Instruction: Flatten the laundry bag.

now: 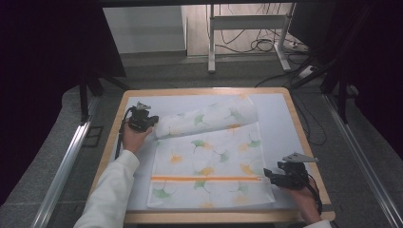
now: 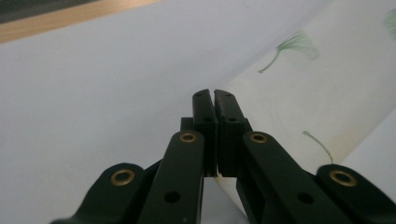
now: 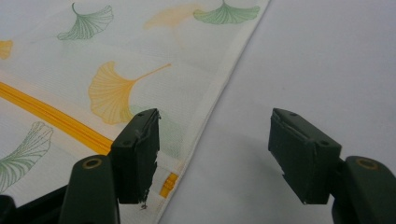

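A white mesh cloth bag (image 1: 209,161) printed with green and orange ginkgo leaves lies on the pale mat (image 1: 280,128). An orange zip stripe (image 1: 204,179) runs across its near part. Its far edge is lifted and curled over toward the left. My left gripper (image 1: 153,121) is shut on that curled edge at the far left; in the left gripper view the jaws (image 2: 214,95) meet on the cloth's hem (image 2: 299,93). My right gripper (image 1: 267,175) stands open at the bag's near right edge. One jaw hovers over the hem by the zip end (image 3: 168,184); the other is above bare mat.
The wooden table edge (image 1: 114,137) frames the mat. Beyond the table stand a metal frame's legs (image 1: 211,47) and loose cables (image 1: 261,45) on the floor. Metal rails (image 1: 66,161) run along both sides.
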`<state>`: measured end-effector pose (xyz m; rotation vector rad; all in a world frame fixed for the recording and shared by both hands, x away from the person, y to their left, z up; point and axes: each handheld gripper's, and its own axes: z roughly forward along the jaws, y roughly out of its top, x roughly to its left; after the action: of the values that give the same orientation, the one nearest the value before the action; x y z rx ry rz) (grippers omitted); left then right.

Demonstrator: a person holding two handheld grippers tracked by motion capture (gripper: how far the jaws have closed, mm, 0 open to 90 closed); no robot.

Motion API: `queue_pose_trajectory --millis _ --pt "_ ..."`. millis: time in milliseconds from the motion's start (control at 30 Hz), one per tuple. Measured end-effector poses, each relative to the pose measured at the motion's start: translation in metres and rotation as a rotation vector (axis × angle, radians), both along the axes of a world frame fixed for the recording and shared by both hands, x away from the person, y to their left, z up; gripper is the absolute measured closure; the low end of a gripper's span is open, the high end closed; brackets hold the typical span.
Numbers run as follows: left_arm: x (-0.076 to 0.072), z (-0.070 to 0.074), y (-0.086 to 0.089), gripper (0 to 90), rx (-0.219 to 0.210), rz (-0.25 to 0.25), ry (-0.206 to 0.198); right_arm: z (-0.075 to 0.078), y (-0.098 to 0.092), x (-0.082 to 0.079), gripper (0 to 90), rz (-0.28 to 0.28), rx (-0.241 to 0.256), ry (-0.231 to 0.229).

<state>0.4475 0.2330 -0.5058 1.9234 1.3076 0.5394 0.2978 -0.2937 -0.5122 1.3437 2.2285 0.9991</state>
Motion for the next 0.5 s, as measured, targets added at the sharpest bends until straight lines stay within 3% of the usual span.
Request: queue_pose_trajectory --millis 67,167,267,400,500 --pt "0.002 0.01 0.001 87.4 -0.025 0.02 -0.042 0.0 0.001 -0.001 33.6 0.004 0.004 -0.002" --pt "0.002 0.015 -0.001 70.9 -0.046 0.016 -0.046 0.001 0.002 -0.002 33.6 0.007 0.002 -0.006" --pt "-0.001 0.016 -0.002 60.7 -0.046 0.009 -0.052 0.001 0.002 -0.001 33.6 0.008 0.001 -0.003" --pt "-0.013 0.019 -0.001 53.3 -0.079 -0.023 -0.051 0.001 0.001 -0.001 33.6 0.006 0.005 -0.005" --pt "-0.024 0.024 0.0 49.1 -0.089 -0.048 -0.073 0.001 0.001 -0.001 33.6 0.005 0.004 -0.005"
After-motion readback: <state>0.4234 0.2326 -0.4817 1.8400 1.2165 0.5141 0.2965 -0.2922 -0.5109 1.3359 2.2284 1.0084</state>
